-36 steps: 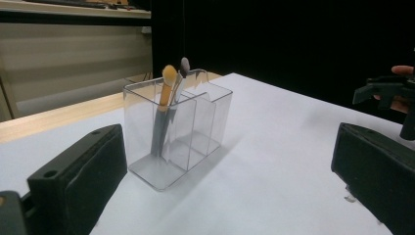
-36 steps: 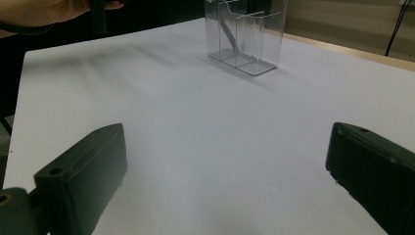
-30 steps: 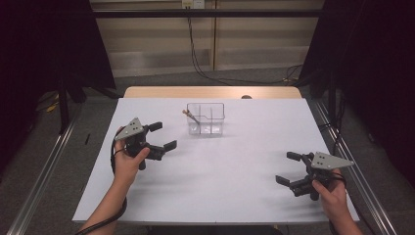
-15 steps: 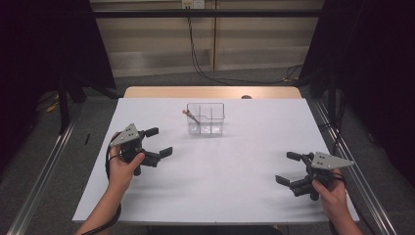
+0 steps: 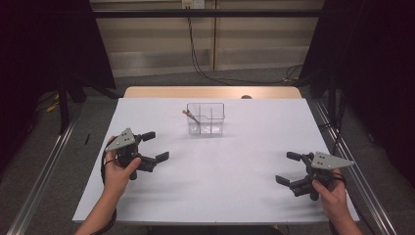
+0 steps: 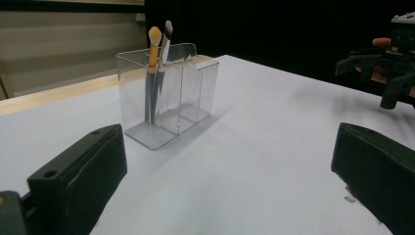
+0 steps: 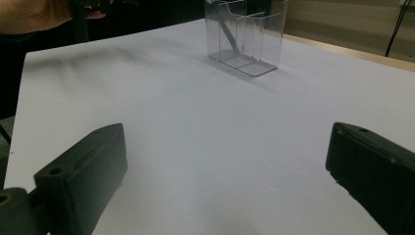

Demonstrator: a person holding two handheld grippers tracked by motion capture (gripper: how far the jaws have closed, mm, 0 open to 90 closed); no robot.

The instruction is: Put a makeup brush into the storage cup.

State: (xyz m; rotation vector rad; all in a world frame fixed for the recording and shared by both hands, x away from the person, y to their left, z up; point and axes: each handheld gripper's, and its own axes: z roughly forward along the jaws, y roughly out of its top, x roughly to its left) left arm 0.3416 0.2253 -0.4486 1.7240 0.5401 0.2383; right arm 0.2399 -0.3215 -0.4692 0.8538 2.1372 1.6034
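Near right: the right gripper (image 5: 289, 169) hovers over the white table (image 5: 235, 166), jaws spread, empty. Left, slightly farther: the left gripper (image 5: 155, 146), jaws likewise apart, empty. Far centre: the clear organizer (image 5: 206, 119) stands upright, two makeup brushes (image 6: 157, 58) in its left compartment.

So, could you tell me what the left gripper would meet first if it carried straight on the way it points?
Probably nothing: the left gripper aims just right of the clear organizer holding brushes, across bare white table. Depth is uncertain.
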